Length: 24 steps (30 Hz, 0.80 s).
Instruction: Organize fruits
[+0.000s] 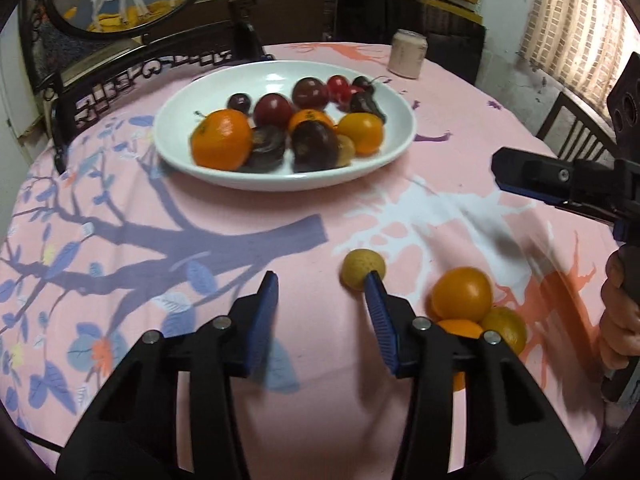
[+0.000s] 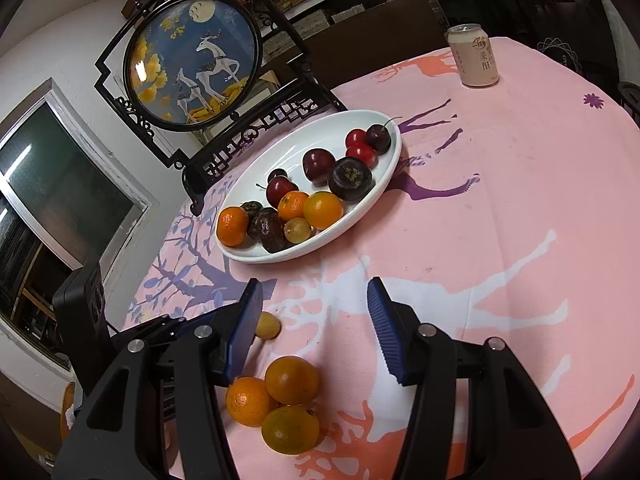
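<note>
Three oranges (image 2: 280,404) huddle touching one another near the bench's (image 2: 500,208) front edge, glossy and bright, with a small yellowish fruit (image 1: 362,269) just beside them; open pink cloth lies between them and the white plate (image 2: 384,176) of mixed oranges and dark fruit further back. The left claw (image 1: 324,284) is spread, empty, one finger crossing the yellowish fruit. The right claw (image 2: 316,292) hangs spread, nothing between its fingers
</note>
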### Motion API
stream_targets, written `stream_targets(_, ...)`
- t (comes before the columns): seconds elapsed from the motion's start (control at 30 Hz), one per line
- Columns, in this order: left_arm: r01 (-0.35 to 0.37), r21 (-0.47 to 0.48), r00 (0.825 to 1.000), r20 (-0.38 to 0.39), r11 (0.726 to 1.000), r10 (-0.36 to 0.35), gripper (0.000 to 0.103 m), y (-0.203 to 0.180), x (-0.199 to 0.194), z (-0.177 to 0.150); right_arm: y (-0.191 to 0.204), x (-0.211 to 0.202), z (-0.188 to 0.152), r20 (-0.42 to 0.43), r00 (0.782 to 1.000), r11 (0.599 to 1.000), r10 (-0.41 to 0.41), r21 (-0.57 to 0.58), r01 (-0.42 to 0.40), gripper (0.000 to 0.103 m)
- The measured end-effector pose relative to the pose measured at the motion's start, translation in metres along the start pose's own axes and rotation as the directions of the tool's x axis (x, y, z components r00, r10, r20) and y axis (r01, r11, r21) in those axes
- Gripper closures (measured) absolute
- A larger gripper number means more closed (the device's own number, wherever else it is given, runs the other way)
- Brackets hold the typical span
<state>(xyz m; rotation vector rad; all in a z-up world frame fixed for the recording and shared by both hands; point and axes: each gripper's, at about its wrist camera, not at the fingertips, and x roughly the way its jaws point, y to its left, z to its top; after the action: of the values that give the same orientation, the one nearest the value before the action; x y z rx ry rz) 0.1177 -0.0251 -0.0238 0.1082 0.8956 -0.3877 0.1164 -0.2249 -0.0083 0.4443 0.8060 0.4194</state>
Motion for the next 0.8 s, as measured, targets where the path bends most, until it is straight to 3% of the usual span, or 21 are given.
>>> stream_targets(0.3, 0.018, 0.108, 1.0, -0.005, 0.994, -0.017, 0.058, -0.024, 0.011, 0.007, -0.001, 0.001, 0.0, -0.01, 1.0, 1.0, -0.005, 0.006, 0.005, 0.048)
stream_targets(0.43, 0.044, 0.087, 0.999, -0.013, 0.995, -0.043, 0.064, -0.019, 0.014, 0.009, -0.001, 0.002, -0.001, -0.015, 1.0, 1.0, -0.003, 0.008, 0.003, 0.048)
stream_targets(0.57, 0.117, 0.049, 0.993, -0.038, 0.992, -0.115, 0.073, -0.011, 0.018, 0.01, -0.001, 0.004, -0.002, -0.024, 1.0, 1.0, -0.003, 0.012, 0.003, 0.048)
stream_targets(0.6, 0.116, 0.051, 0.993, -0.036, 0.992, -0.114, 0.078, -0.011, 0.017, 0.008, -0.001, 0.004, -0.002, -0.026, 1.0, 1.0, -0.002, 0.013, 0.002, 0.048)
stream_targets(0.77, 0.041, 0.023, 0.999, -0.017, 0.999, -0.04, 0.078, 0.005, 0.01, 0.004, 0.004, 0.009, -0.005, -0.068, 0.997, 1.0, 0.027, 0.001, -0.027, 0.048)
stream_targets(0.8, -0.001, 0.008, 1.0, -0.009, 1.0, 0.001, 0.078, 0.011, 0.008, 0.004, 0.006, 0.01, -0.007, -0.08, 0.996, 1.0, 0.028, -0.007, -0.029, 0.048)
